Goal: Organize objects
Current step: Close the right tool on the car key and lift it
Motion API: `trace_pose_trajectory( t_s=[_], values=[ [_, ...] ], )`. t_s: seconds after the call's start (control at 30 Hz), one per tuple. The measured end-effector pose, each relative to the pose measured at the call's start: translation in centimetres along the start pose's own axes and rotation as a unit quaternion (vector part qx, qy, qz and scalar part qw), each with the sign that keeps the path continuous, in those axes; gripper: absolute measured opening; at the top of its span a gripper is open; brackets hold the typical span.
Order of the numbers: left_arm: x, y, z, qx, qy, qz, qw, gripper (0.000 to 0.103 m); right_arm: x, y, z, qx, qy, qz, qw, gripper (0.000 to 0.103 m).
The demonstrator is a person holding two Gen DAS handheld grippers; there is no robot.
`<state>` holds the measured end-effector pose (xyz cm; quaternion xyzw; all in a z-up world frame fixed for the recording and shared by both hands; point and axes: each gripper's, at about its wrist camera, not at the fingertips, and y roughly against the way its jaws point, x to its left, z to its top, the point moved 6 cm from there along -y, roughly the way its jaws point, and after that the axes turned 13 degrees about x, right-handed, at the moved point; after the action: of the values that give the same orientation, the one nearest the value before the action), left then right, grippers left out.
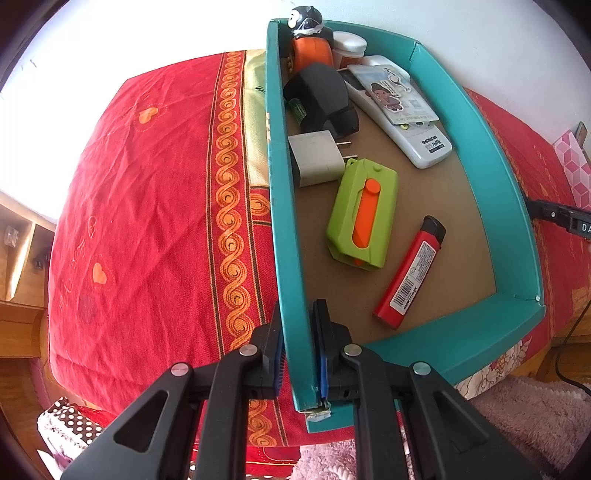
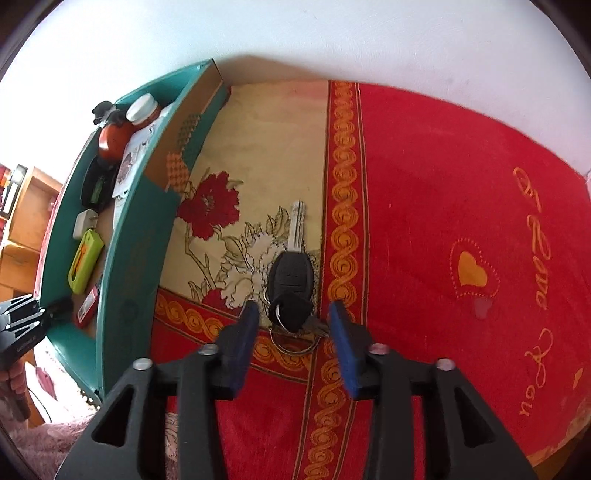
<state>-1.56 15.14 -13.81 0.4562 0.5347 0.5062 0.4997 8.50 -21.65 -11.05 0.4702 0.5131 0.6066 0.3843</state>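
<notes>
A teal box (image 1: 513,206) lies on the red bedspread. It holds a red lighter (image 1: 410,273), a green and orange case (image 1: 364,218), a white plug adapter (image 1: 314,158), a black charger (image 1: 321,99), a white remote (image 1: 406,122) and a penguin figure (image 1: 308,33). My left gripper (image 1: 299,332) is shut on the box's left wall near its front corner. In the right wrist view, a black car key with a ring (image 2: 291,280) lies on the flowered cloth. My right gripper (image 2: 291,325) is open, its pads on either side of the key's ring end. The box (image 2: 125,258) is to its left.
The red bedspread (image 1: 147,221) covers the bed; a white wall runs behind it. A wooden shelf (image 1: 18,251) stands at the far left. A pink fluffy rug (image 1: 535,424) lies below the bed edge. The right gripper's tip (image 1: 561,216) shows at the box's right.
</notes>
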Motion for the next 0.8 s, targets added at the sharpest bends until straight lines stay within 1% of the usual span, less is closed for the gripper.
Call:
trace_pose_trajectory(
  t_s=[0.03,0.07,0.13,0.23,0.27,0.43,0.5,0.57,0.63,0.7,0.8],
  values=[
    [0.0,0.0,0.0,0.0,-0.001,0.0,1.0,0.011,0.2,0.2,0.1,-0.005,0.002,-0.003,1.0,0.054],
    [0.0,0.0,0.0,0.0,-0.002,0.0,1.0,0.011,0.4,0.2,0.2,-0.007,0.004,-0.003,1.0,0.055],
    [0.0,0.0,0.0,0.0,-0.002,0.0,1.0,0.011,0.9,-0.1,0.5,-0.005,0.009,-0.007,1.0,0.055],
    [0.0,0.0,0.0,0.0,-0.001,0.0,1.0,0.011,1.5,-0.9,1.4,0.002,0.011,-0.025,1.0,0.055],
    [0.0,0.0,0.0,0.0,-0.002,0.0,1.0,0.011,1.8,-1.2,1.7,-0.003,0.011,-0.031,0.999,0.055],
    [0.0,0.0,0.0,0.0,-0.003,0.0,1.0,0.011,2.6,-2.0,2.8,-0.001,0.012,-0.059,0.998,0.055],
    [0.0,0.0,0.0,-0.001,-0.003,-0.001,1.0,0.011,3.6,-2.4,3.2,-0.001,0.017,-0.079,0.997,0.05],
    [0.0,0.0,0.0,-0.001,-0.003,0.0,1.0,0.011,4.0,-2.5,3.0,-0.01,0.015,-0.081,0.997,0.042],
    [0.0,0.0,-0.1,-0.002,-0.002,-0.001,1.0,0.011,3.8,-2.5,3.0,-0.017,0.003,-0.081,0.997,0.029],
    [0.1,0.1,-0.1,-0.003,0.0,-0.003,1.0,0.011,3.5,-2.5,3.1,-0.019,-0.012,-0.072,0.997,0.029],
    [0.2,0.0,-0.3,-0.004,-0.001,-0.003,1.0,0.011,3.6,-2.6,3.1,-0.019,-0.018,-0.073,0.997,0.029]
  ],
)
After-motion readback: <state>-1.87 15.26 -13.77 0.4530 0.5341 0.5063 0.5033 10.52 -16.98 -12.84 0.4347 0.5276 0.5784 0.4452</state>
